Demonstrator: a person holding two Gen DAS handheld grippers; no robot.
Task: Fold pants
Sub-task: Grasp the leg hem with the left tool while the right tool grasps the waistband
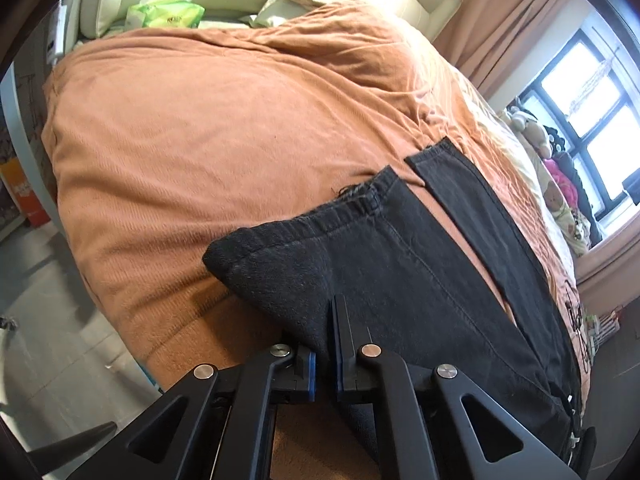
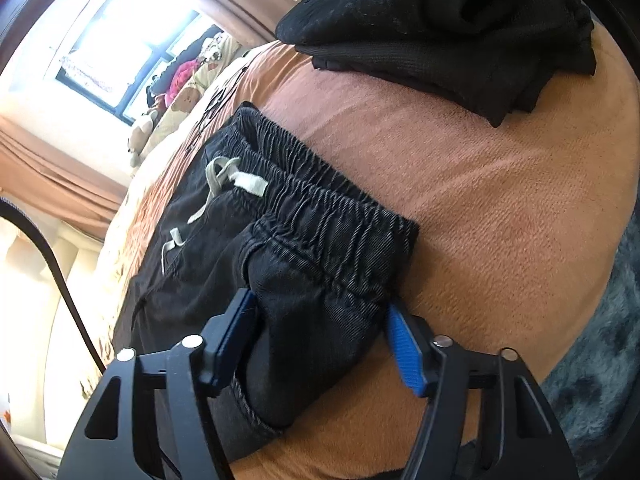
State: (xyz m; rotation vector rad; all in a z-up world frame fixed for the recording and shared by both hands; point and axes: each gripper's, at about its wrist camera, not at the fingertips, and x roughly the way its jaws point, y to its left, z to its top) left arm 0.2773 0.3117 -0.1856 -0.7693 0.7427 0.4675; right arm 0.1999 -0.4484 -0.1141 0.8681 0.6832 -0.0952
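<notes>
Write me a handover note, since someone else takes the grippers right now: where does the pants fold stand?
Left gripper: shut on the edge of one pant leg near its hem.
Right gripper: jaws around the waistband corner, apparently not clamped yet.
Black pants: spread on the orange bedspread, legs apart, drawstring facing up.
Folded dark clothes lie stacked farther along the bed.
Done: both ends reached.
Left: close the right grip, lay one leg over the other, then fold lengthwise.
</notes>
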